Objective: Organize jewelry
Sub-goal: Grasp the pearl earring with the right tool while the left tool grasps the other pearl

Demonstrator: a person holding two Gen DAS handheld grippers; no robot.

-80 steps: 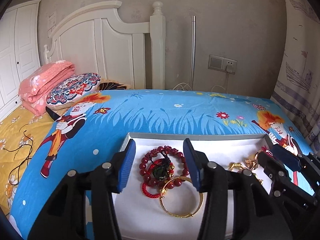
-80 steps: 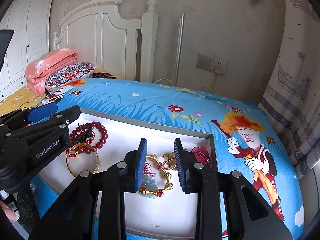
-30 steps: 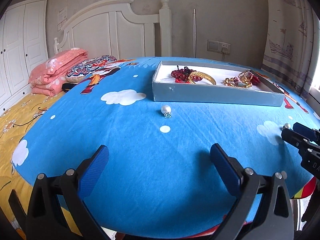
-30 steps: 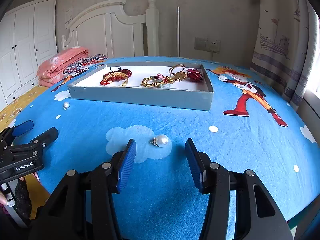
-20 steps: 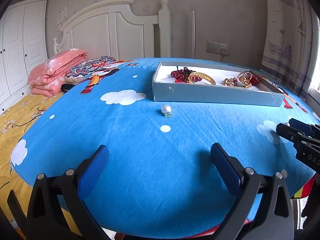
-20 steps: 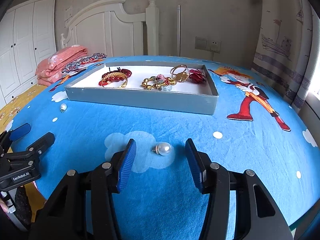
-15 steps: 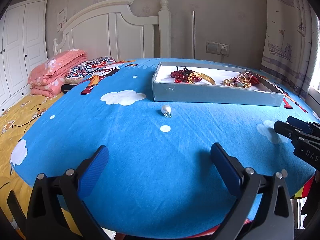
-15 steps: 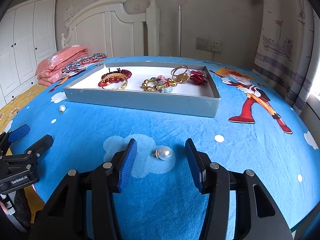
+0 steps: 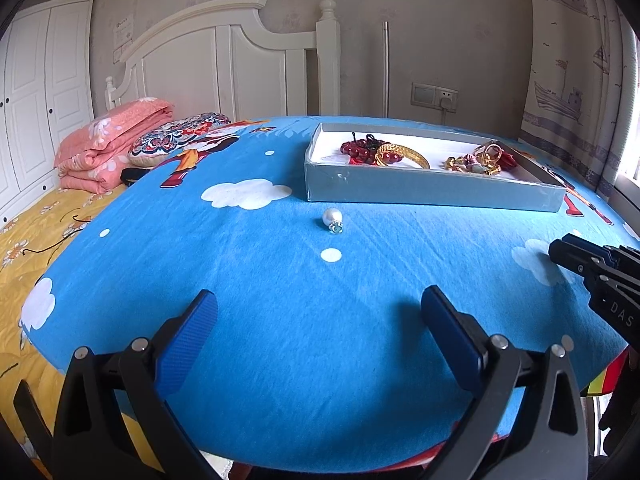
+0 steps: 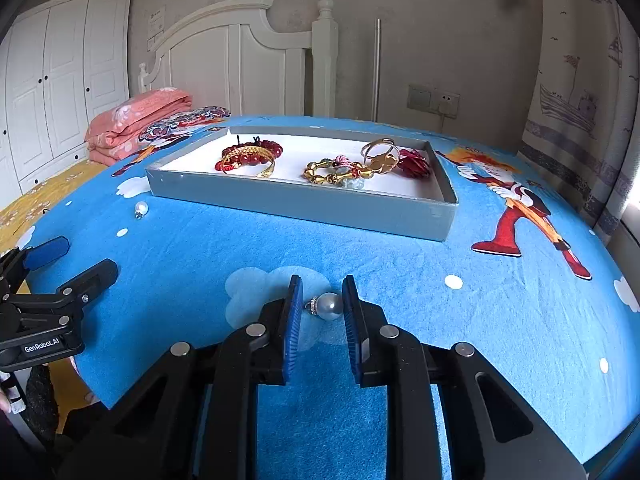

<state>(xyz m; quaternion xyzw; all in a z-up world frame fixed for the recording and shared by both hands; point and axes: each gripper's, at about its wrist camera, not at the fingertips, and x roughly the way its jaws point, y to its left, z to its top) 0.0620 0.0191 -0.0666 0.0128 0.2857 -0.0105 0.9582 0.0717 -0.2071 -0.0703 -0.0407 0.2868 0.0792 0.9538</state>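
Resting on the blue bedspread [image 10: 400, 248]: pearl earring [image 10: 329, 305], between the right gripper [image 10: 319, 312] pads, whose jaws have just been closing, right pad touching, left pad just clear. Left gripper [image 9: 320, 344]: jaws wide, empty. Second pearl earring [image 9: 333, 218]: just near of the grey tray [image 10: 304, 204] holding bracelets.

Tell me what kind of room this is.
A bedroom, most likely: a white headboard against the wall, a folded pink quilt with a patterned pillow, and a white wardrobe. The jewelry tray sits on the blue cartoon sheet.
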